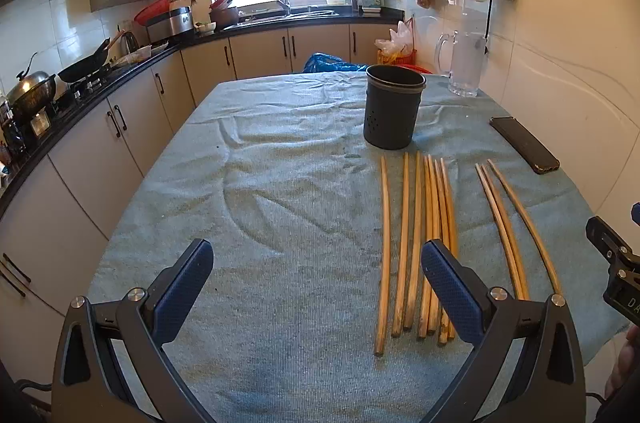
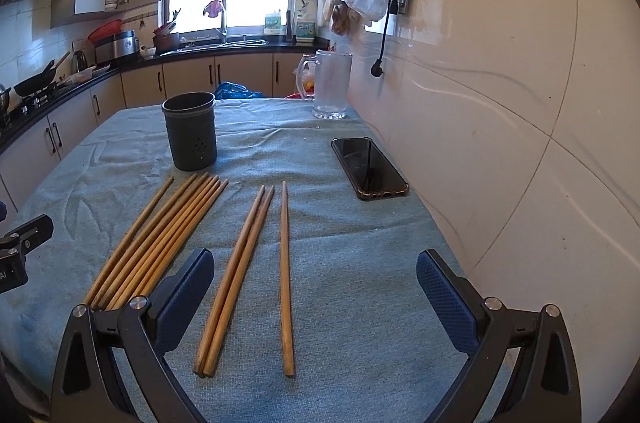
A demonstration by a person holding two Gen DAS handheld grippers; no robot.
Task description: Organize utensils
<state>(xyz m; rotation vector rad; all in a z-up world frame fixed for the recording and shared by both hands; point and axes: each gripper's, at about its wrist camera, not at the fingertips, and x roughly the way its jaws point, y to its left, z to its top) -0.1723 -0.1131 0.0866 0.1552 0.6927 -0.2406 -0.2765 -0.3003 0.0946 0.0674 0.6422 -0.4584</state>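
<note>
Both grippers hang above the cloth with jaws wide apart and nothing between them. For the right gripper (image 2: 316, 295), the sensible first pick is the single chopstick (image 2: 285, 275) lying just ahead between its fingers: come straight down at mid-length, close across its width, and lift level so it does not swing. Beside it to the left lies a touching pair (image 2: 236, 275). Ahead-right of the left gripper (image 1: 318, 287) lies the main bundle (image 1: 434, 243); beyond it stands the dark holder (image 1: 394, 111).

Ten wooden chopsticks (image 2: 240, 263) lie on the cloth: seven in one group, three apart; one dark utensil holder (image 2: 191, 131). One glass mug (image 2: 331, 85); one phone (image 2: 369, 167).
</note>
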